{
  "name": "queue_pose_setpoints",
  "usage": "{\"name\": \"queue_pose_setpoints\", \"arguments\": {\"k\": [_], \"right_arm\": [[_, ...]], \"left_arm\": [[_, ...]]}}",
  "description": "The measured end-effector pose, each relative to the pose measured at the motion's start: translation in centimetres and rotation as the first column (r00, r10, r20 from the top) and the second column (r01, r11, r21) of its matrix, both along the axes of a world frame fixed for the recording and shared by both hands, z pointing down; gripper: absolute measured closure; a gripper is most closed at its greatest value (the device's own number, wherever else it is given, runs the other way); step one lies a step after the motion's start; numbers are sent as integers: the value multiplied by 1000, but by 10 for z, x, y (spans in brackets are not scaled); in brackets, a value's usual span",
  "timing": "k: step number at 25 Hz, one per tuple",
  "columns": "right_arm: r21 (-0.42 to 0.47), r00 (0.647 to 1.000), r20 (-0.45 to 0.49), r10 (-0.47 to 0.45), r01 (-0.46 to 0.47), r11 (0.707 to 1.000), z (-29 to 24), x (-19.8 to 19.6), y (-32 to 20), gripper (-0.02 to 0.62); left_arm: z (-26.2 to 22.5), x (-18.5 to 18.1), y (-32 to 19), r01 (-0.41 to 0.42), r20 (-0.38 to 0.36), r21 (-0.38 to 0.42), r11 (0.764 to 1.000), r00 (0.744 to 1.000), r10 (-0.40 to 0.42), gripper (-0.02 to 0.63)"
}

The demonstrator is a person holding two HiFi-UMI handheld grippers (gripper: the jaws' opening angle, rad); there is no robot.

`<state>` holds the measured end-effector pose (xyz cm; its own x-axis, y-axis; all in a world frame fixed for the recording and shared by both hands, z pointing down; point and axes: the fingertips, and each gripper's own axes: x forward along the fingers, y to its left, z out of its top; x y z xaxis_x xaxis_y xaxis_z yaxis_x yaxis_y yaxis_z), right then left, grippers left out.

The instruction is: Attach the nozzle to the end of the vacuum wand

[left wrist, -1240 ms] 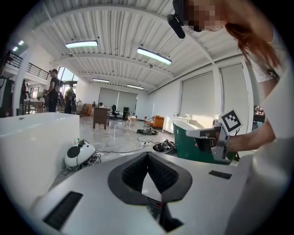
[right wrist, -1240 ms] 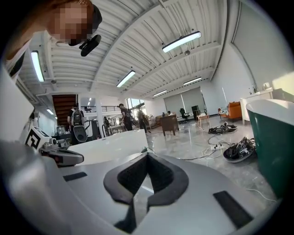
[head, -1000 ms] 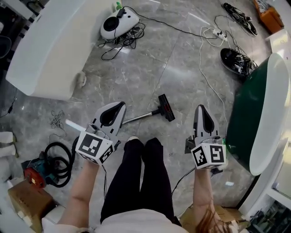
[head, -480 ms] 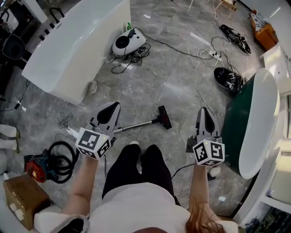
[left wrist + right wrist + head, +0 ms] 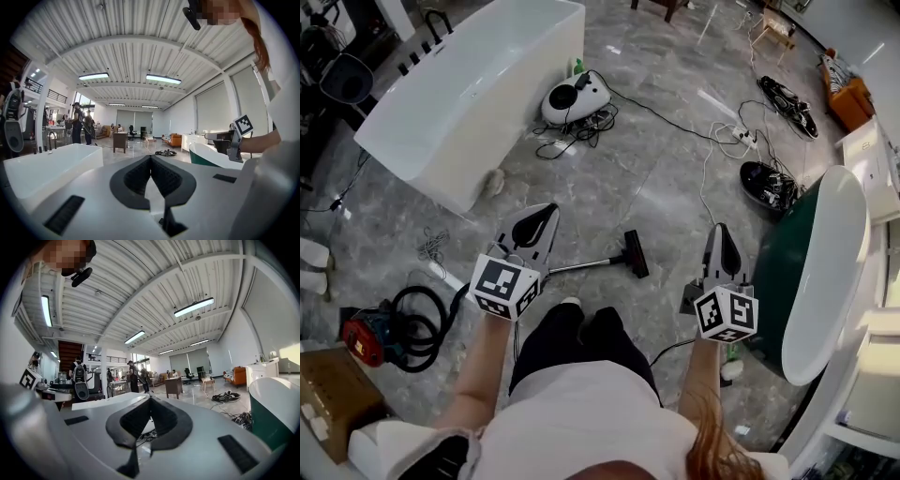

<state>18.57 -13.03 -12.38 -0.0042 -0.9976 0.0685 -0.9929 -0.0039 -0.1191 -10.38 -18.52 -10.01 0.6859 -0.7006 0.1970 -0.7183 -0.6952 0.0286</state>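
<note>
A thin metal wand [image 5: 586,266] lies on the marble floor, and a black floor nozzle [image 5: 635,253] sits at its right end. Both lie far below and between my two grippers. My left gripper [image 5: 549,212] is held high over the wand's left part, shut and empty. The right gripper [image 5: 721,231] hovers to the right of the nozzle, also shut with nothing in it. In the left gripper view the left gripper [image 5: 150,157] points level across the hall with its jaws together. The right gripper [image 5: 150,398] looks the same in the right gripper view.
A red vacuum body [image 5: 364,339] with a coiled black hose [image 5: 420,323] sits at the left. A white bathtub [image 5: 469,94] stands behind it, a green tub [image 5: 811,258] at the right. Another white cleaner [image 5: 575,96] and cables [image 5: 712,141] lie farther off. The person's legs [image 5: 581,342] stand near the wand.
Both grippers have risen away from the floor, and the wand and nozzle look smaller and farther below. The jaws stayed shut and empty.
</note>
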Motion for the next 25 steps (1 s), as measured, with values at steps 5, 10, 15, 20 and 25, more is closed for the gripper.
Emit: {"name": "queue_pose_setpoints", "arguments": {"k": [5,10,15,20,25], "right_arm": [[-10,1000,-19,-10,9,1000,1,0,0,580],[-16,1000,-18,-9,9,1000,2,6,1,580],[-8,1000,-14,-4,3,1000,1,8,0,580],[-15,1000,-16,-9,9,1000,3,9,-2,580],[-25,1000,-16,-6,6,1000,9,10,4,580]], "left_arm": [[-2,4,-3,9,-11,-2,1000,1000,-9,597],[0,10,-4,2,-7,-7,1000,1000,-2,597],[5,11,-3,2,0,-20,1000,1000,-2,597],[8,9,-3,18,6,-27,999,1000,-18,597],[12,6,2,30,12,-37,999,999,-30,597]]}}
